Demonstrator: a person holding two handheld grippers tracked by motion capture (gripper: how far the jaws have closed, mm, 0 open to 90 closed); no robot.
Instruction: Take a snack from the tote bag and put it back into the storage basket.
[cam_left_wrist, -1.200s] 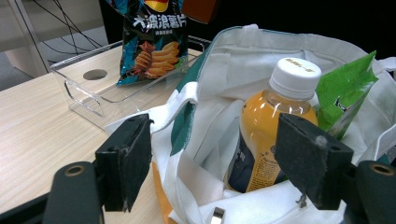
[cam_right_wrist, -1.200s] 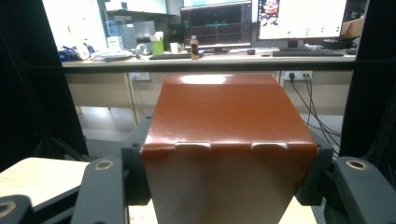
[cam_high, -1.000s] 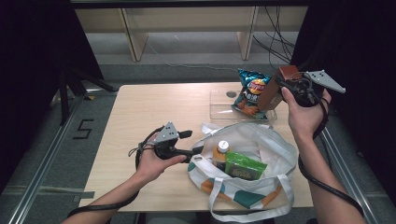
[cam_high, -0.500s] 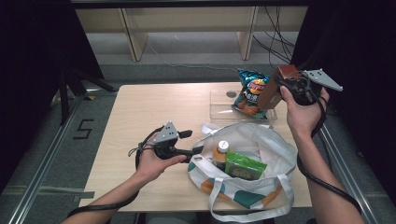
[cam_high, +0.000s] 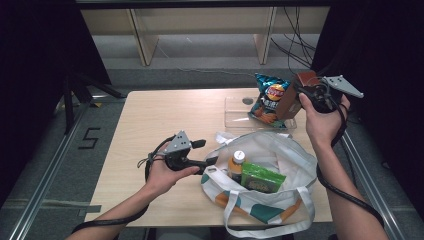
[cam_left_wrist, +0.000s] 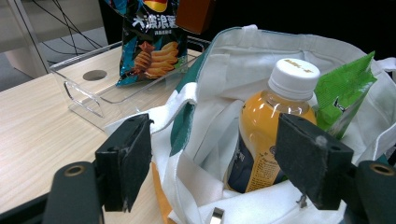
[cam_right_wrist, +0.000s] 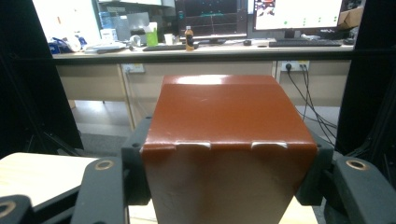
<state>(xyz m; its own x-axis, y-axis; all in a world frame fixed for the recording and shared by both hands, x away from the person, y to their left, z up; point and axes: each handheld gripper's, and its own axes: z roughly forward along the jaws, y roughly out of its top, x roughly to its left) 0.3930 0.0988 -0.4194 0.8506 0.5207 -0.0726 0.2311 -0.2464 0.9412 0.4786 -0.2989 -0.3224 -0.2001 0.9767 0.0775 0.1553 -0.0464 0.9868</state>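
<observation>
The right tongs (cam_high: 296, 95) are gripping a brown box (cam_high: 292, 94), one jaw pressing on each side of it. The box is up in the air, above the far right corner of the bench (cam_high: 160, 120). It is just beside a blue chip bag (cam_high: 267, 97). The chip bag is standing in a clear tray (cam_high: 235, 112) on the bench.

The left tongs (cam_left_wrist: 212, 158) are standing wide apart and are not squeezing anything. The edge of a white bag (cam_high: 295, 155) is sitting between the two jaws, but the jaws are not pinching it. The left tongs are sitting low over the bench, at the left side of the white bag.

Inside the white bag a bottle (cam_left_wrist: 275, 126) of orange drink with a white cap is standing up. A green packet (cam_left_wrist: 343, 91) is leaning just beside the bottle.
</observation>
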